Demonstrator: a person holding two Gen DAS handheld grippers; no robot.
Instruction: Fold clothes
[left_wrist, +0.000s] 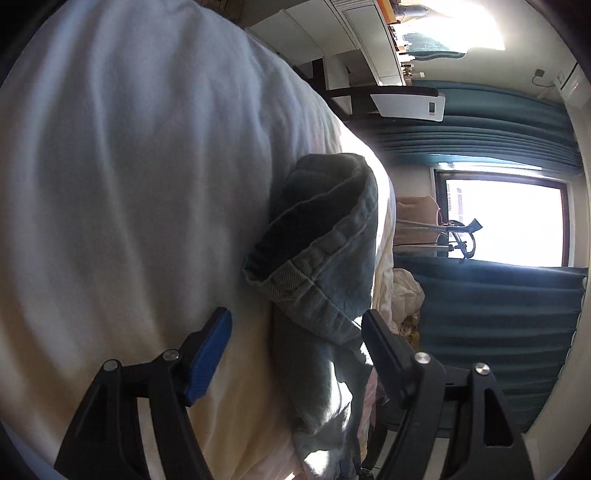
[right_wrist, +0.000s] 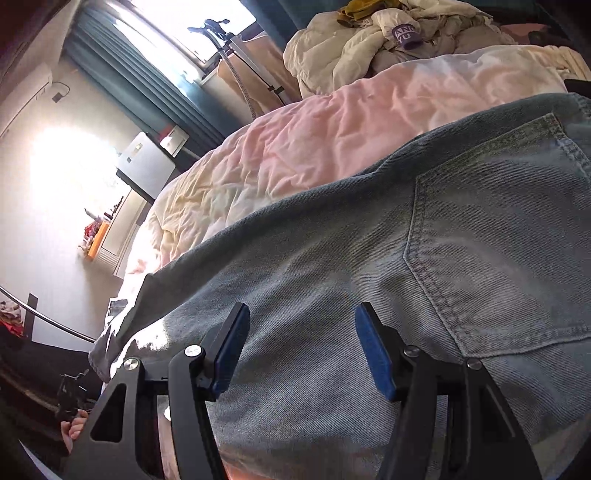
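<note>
Left gripper (left_wrist: 295, 332): released, jaws spread wide, nothing pressed by either pad.
Between the left fingers (left_wrist: 210, 354): jeans leg (left_wrist: 317, 266), lying in the gap, clear of both pads; hemmed cuff just beyond the fingertips, folded back on itself and open.
Beside the left-hand finger in that view: pale bedsheet (left_wrist: 129, 184), smooth, filling that whole side.
Beyond the other finger of the left gripper: edge of the bed, then teal curtains (left_wrist: 498, 129) and a bright window (left_wrist: 506, 221), well apart.
Right gripper (right_wrist: 301, 343): parted about halfway, clamping nothing; pads apart over flat denim.
Under and between the right fingers (right_wrist: 373, 354): jeans (right_wrist: 332, 258), spread on the bed; contact with the cloth cannot be told.
Just beside the right-hand finger in that view: back pocket (right_wrist: 498, 240), stitched seam running up and away.
Past the right fingertips: crumpled pinkish sheet (right_wrist: 295, 147).
Farthest beyond: heap of cream bedding and clothes (right_wrist: 369, 44).
</note>
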